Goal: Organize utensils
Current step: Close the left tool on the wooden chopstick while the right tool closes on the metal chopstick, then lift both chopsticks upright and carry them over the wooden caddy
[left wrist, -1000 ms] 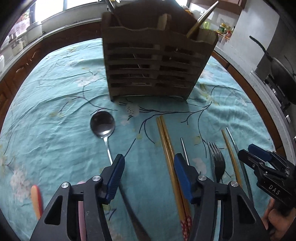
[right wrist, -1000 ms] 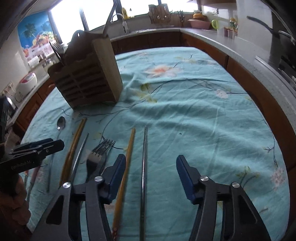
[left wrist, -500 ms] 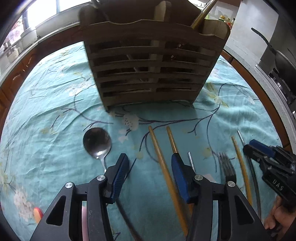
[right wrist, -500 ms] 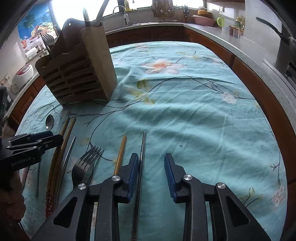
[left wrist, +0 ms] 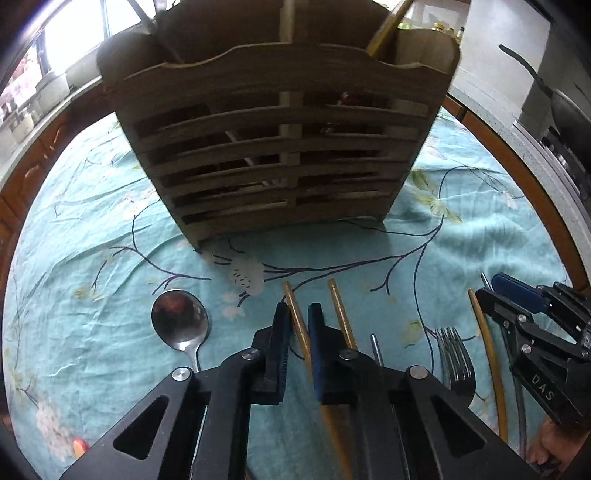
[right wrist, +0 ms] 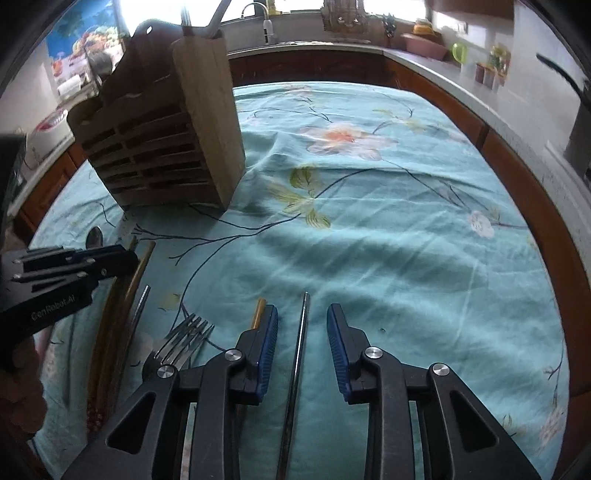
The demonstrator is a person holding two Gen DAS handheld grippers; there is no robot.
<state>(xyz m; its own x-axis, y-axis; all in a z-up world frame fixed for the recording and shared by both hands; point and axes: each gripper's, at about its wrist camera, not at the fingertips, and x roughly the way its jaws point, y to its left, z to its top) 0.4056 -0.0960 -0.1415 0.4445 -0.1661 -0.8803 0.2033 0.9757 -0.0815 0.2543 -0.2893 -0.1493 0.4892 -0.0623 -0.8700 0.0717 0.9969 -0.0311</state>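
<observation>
A slatted wooden utensil holder [left wrist: 280, 147] stands on the teal floral cloth; it also shows in the right wrist view [right wrist: 166, 147]. My left gripper [left wrist: 298, 314] is shut on a wooden chopstick [left wrist: 293, 314]. A second wooden chopstick [left wrist: 341, 317] lies just right of it. A spoon [left wrist: 180, 321] lies to the left, a fork [left wrist: 455, 358] to the right. My right gripper [right wrist: 302, 325] is open, its fingers either side of a metal chopstick [right wrist: 301, 350]. A yellow chopstick [right wrist: 257, 317] lies beside its left finger.
A short metal rod [left wrist: 376, 349] lies between the chopsticks and the fork. The holder has utensils standing in it. A counter with a sink [right wrist: 266, 29] and a pan [left wrist: 561, 107] surrounds the table. A rumpled fold of cloth [right wrist: 332, 236] crosses the middle.
My left gripper moved forward toward the holder and closed on the wooden chopstick. My right gripper narrowed, then widened again, now straddling the metal chopstick.
</observation>
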